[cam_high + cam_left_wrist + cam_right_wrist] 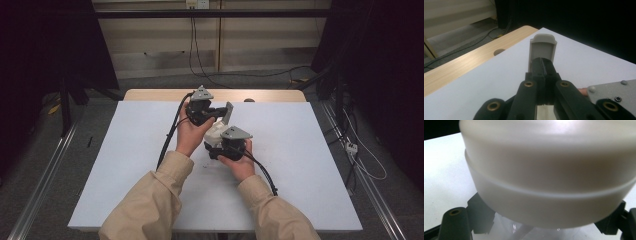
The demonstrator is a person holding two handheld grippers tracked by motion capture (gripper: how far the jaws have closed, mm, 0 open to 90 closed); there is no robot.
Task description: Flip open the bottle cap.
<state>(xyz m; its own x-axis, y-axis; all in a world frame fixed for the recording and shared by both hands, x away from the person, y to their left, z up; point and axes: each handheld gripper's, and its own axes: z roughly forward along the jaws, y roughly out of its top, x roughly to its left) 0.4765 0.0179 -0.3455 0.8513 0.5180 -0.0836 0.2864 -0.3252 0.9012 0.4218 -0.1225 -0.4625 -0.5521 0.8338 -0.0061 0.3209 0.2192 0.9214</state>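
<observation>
- Dark curtained bay, cables on the floor behind; a white table [125, 165] with a wooden strip along its far edge.
- Both your grippers meet near the table's middle on one white plastic container [216, 132] with a hinged flip lid [542, 48].
- Left gripper [543, 65]: fingers pinched together on the lower edge of the raised lid, which stands upright just past the fingertips. The grip looks thin, close to the tips.
- Right gripper [220, 150]: its fingers clamp the container's body, the pale rounded wall [549, 182] pressed up close in front of the camera, a black finger [480, 213] at each side beneath it. The hold is narrow, apparently low on the body.
- Likely step: you steady the body while working the lid on its hinge.
- Risk: with so little lid between the left fingertips, a twist of your wrist could let it slip free and snap down.
- Risk: pulling the lid away from the right fingers may strain the hinge or drag the body out of that clamp.
- Risk: the smooth wall could rotate between the right fingers if you lever sideways.
</observation>
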